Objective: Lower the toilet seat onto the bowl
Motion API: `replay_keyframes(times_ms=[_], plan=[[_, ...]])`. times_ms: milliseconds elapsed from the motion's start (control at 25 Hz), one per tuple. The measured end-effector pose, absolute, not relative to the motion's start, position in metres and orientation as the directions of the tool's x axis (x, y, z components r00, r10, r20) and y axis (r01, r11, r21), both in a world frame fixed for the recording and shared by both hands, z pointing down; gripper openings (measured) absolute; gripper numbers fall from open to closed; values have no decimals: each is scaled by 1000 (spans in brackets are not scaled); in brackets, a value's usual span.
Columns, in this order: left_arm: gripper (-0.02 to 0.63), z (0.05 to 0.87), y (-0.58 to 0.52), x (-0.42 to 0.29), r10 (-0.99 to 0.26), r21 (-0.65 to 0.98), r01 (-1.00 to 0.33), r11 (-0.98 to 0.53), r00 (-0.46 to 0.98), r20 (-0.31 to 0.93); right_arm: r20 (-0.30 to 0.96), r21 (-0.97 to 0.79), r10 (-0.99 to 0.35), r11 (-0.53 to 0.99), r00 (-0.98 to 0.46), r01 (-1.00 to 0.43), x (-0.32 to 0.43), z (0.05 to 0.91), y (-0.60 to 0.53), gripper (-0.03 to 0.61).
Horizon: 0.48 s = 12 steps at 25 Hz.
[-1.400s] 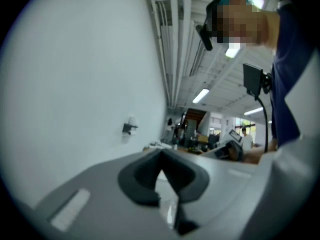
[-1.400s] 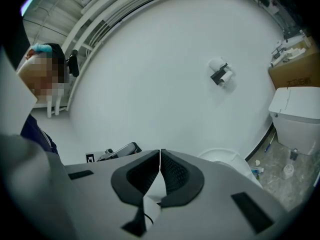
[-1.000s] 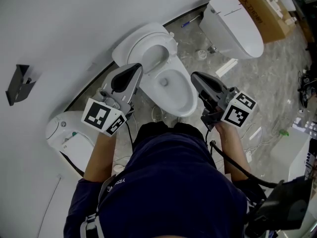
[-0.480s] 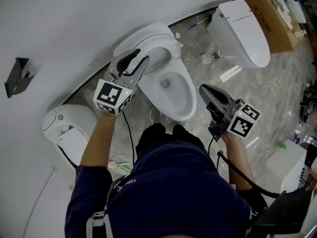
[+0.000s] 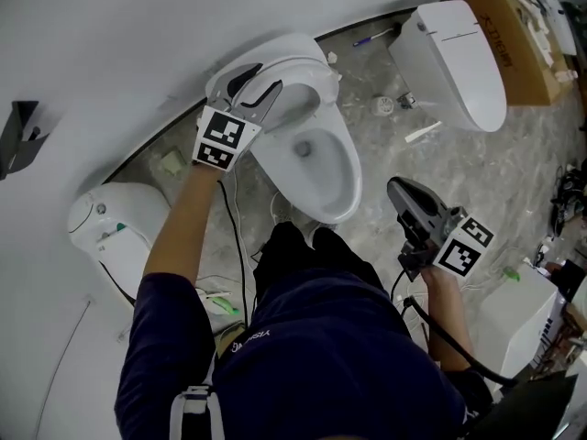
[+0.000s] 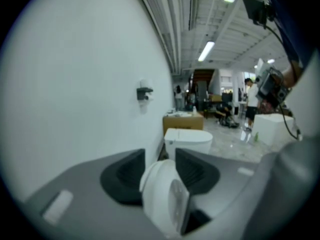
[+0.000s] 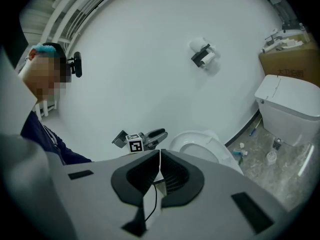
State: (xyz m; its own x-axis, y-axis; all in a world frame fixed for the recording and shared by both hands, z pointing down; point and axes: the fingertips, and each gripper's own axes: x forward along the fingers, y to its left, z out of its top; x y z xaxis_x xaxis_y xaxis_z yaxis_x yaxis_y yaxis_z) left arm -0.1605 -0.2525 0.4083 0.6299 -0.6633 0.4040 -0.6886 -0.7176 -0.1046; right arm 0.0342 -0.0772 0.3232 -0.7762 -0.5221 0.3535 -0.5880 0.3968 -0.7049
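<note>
The white toilet seat stands raised against the wall behind the open bowl. My left gripper is up at the seat's left rim. Its jaws are opening, with the rim's edge between the dark pads. I cannot see the pads pressing on it. My right gripper hangs low to the right of the bowl, away from the toilet, shut with nothing in it. The right gripper view looks over its shut jaws at the seat and the left gripper.
A second toilet and a cardboard box stand at the back right. Another white toilet sits at the left. Cables trail on the marble floor by my feet. A white box is at the right, and a black bracket hangs on the wall.
My left gripper rose from in front of me to the seat's rim and its jaws parted. My right gripper dropped down and to the right, staying shut.
</note>
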Motion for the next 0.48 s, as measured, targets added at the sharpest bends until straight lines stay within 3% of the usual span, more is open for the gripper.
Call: replay_keyframes(times_ms=[480], plan=[[183, 480, -277, -162, -622, -152, -652, -743, 589, 516, 409, -715, -503, 342, -761, -610, 38, 342, -67, 9]])
